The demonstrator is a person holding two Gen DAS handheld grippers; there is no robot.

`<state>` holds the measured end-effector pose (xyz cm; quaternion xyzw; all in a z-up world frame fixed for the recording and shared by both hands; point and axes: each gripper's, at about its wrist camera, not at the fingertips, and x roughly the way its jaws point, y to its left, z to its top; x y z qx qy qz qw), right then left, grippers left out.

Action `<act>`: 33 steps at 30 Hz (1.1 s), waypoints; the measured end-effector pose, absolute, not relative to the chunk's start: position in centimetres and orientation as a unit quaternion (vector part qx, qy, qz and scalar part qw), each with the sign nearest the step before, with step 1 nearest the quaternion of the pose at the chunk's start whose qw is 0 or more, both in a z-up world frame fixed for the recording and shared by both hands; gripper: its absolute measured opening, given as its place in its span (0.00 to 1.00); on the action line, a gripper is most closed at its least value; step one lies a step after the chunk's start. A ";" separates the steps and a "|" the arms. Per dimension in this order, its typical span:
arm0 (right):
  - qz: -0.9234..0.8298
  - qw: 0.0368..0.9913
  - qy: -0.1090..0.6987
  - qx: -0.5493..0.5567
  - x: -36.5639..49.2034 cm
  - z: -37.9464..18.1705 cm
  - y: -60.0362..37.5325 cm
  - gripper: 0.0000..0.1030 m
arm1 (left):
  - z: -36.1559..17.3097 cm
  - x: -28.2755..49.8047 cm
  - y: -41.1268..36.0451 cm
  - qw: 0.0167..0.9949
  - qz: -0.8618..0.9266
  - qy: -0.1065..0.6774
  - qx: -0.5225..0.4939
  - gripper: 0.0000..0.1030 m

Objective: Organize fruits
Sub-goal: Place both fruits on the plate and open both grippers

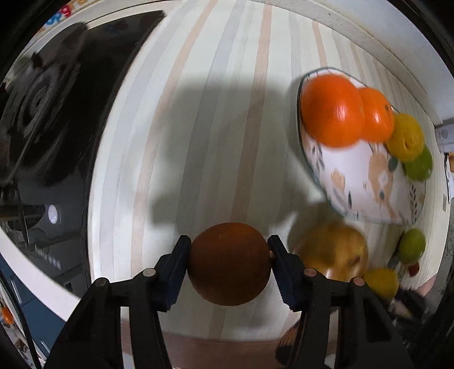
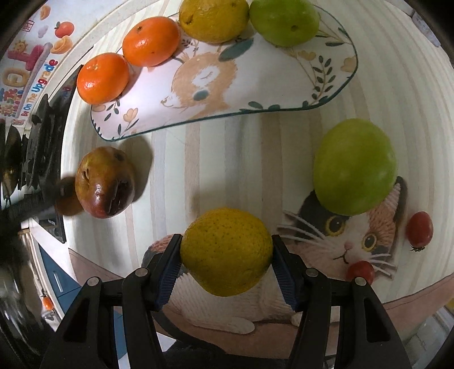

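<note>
My left gripper (image 1: pixel 229 264) is shut on a dark brown round fruit (image 1: pixel 229 264) held above the striped mat. My right gripper (image 2: pixel 226 252) is shut on a yellow citrus (image 2: pixel 226 251). The patterned plate (image 2: pixel 255 93), also in the left wrist view (image 1: pixel 366 181), carries two oranges (image 2: pixel 102 78) (image 2: pixel 151 40), a yellow citrus (image 2: pixel 214 18) and a green fruit (image 2: pixel 283 21). On the mat lie a bruised brown-green fruit (image 2: pixel 106 181), a large green fruit (image 2: pixel 354 166) and two cherry tomatoes (image 2: pixel 419 229) (image 2: pixel 359 271).
A black stove top (image 1: pixel 42 113) borders the mat on the left. The striped mat (image 2: pixel 227 159) has a cat picture (image 2: pixel 349 235) under the loose fruits. The counter's front edge runs below the grippers.
</note>
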<state>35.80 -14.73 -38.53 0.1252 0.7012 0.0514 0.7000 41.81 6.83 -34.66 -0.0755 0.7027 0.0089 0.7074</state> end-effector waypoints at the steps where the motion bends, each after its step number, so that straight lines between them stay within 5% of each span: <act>1: 0.052 0.701 0.700 0.128 35.8 -38.4 -14.8 0.62 | -34.5 40.8 6.8 0.707 0.008 0.704 -0.072 0.52; 14: 0.056 0.721 0.680 0.119 35.9 -35.4 -16.3 0.61 | -33.6 36.3 4.1 0.718 -0.004 0.692 -0.076 0.51; 22: 0.049 0.760 0.621 0.186 40.3 -30.3 -20.0 0.61 | -26.0 43.1 -0.8 0.755 -0.062 0.647 -0.091 0.52; 33: 0.032 0.752 0.632 0.186 45.4 -32.6 -22.1 0.61 | -29.3 50.9 -4.2 0.725 -0.075 0.682 -0.058 0.52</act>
